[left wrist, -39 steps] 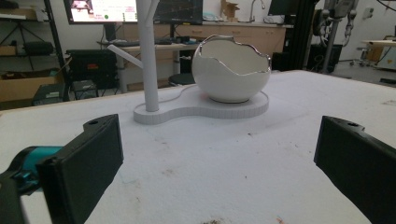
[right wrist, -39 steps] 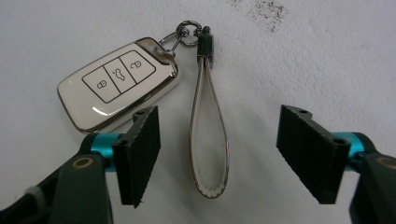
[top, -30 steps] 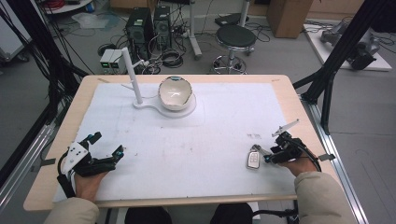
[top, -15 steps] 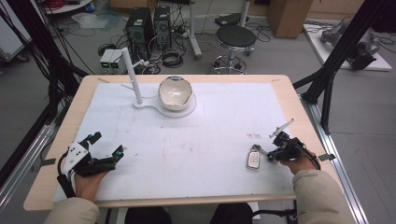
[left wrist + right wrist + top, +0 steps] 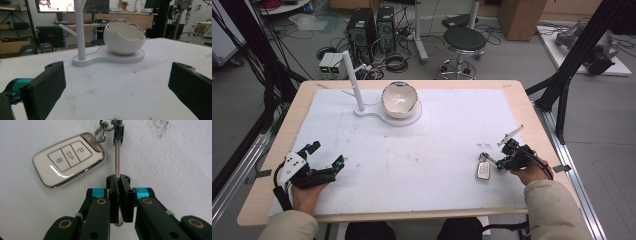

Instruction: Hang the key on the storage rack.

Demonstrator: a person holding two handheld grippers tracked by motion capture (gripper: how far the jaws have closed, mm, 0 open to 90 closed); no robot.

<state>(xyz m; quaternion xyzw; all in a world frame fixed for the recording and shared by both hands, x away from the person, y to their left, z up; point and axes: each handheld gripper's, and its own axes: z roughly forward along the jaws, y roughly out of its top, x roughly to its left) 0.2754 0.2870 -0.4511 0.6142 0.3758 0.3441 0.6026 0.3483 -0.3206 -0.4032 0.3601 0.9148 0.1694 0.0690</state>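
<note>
From the high view, the white-covered table [image 5: 452, 150] carries a white stand [image 5: 387, 116] near its far edge, with an upright post [image 5: 353, 80] and an egg-shaped bowl [image 5: 399, 100] sitting on its base. That looks like a place to hang or drop small things. The car key [image 5: 483, 170] lies flat on the table near the right front, well apart from the stand. The right tongs [image 5: 499, 162] sit just beside it, low to the surface. The left tongs [image 5: 324, 157] rest at the left front with nothing near them, seemingly waiting.

In the left gripper view, the two jaws stand wide apart and hold nothing. They point toward the stand [image 5: 107, 58], with the post [image 5: 80, 30] to the left of the bowl [image 5: 124, 37].

In the right gripper view, the right tongs [image 5: 119, 185] are clamped on a thin metal loop [image 5: 117, 157] that links through small rings to the key fob [image 5: 68, 160]. The fob itself lies on the table, button side up. Pinching the loop and not the smooth fob likely gives a surer hold, and would leave the fob free to hang if lifted.
</note>
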